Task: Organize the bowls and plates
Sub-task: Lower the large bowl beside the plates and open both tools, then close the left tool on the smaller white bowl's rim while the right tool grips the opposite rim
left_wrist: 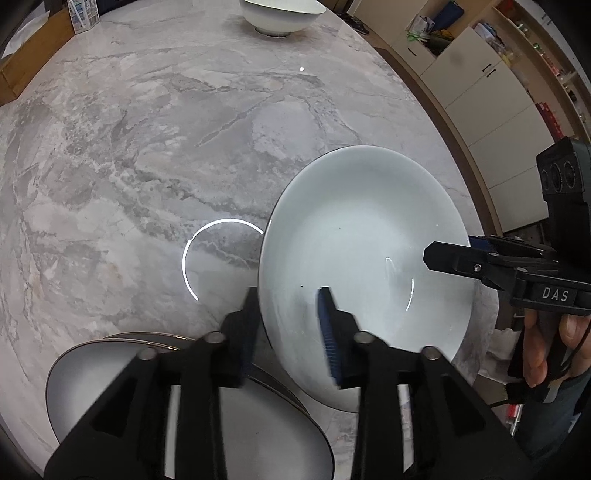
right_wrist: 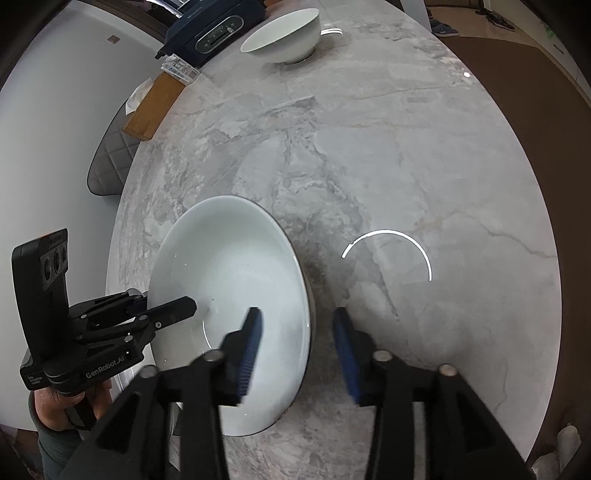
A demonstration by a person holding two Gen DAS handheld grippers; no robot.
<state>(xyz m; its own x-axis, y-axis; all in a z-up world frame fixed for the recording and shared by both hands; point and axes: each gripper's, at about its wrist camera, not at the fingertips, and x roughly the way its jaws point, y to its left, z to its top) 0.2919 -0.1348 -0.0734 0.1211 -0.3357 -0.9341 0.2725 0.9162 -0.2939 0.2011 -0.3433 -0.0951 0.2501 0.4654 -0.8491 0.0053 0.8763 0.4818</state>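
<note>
A white plate (left_wrist: 365, 251) with a thin dark rim rests on the marble table; it also shows in the right wrist view (right_wrist: 236, 295). My left gripper (left_wrist: 290, 328) is open with its fingers straddling the plate's near left rim. My right gripper (right_wrist: 297, 347) is open with its fingers straddling the plate's right rim. A stack of plates (left_wrist: 110, 373) lies under my left gripper at the near left. A white bowl (left_wrist: 280, 14) stands at the far side of the table, also in the right wrist view (right_wrist: 284, 37).
The marble table (left_wrist: 147, 147) is round, with its edge at the right. Cupboards (left_wrist: 480, 96) stand beyond it. A wooden box (right_wrist: 155, 107), a dark appliance (right_wrist: 214, 29) and a grey chair (right_wrist: 110, 155) line the table's far left edge.
</note>
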